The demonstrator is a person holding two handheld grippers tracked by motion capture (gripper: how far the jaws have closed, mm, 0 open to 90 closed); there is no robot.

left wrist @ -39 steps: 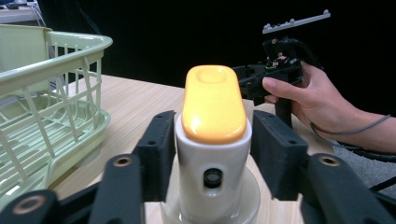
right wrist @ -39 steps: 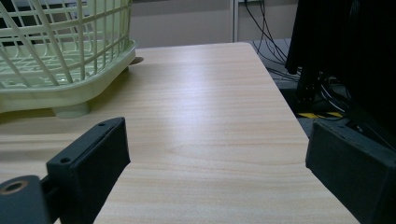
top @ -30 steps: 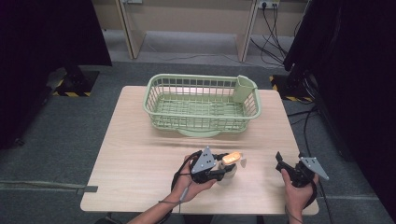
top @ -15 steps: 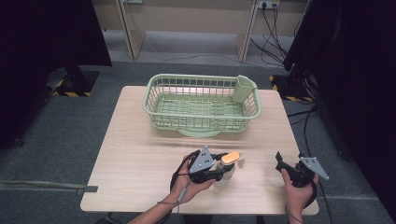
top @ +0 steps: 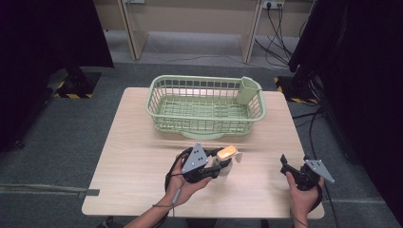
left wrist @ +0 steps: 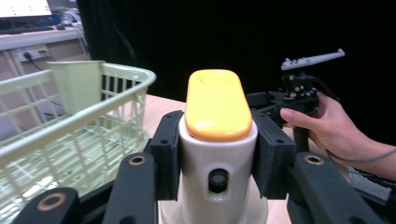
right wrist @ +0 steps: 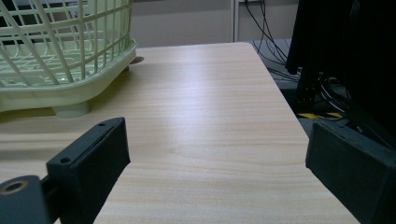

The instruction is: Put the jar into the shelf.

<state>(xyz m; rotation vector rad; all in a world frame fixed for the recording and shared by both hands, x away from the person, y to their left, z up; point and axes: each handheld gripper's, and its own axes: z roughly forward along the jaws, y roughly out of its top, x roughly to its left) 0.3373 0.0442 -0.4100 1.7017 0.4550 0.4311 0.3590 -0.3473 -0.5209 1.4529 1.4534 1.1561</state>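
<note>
Clearly your left gripper (left wrist: 212,154) has its fingers clamped on the white body of the yellow-capped bottle (left wrist: 218,140), upright just above the worktop (top: 142,161) near the green basket (top: 204,102), probably its destination; your right gripper (right wrist: 219,182) waits open.

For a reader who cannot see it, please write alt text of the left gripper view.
Two black fingers clamp a white bottle with an orange cap. A green basket stands at left; a hand holding another gripper is at right.
</note>
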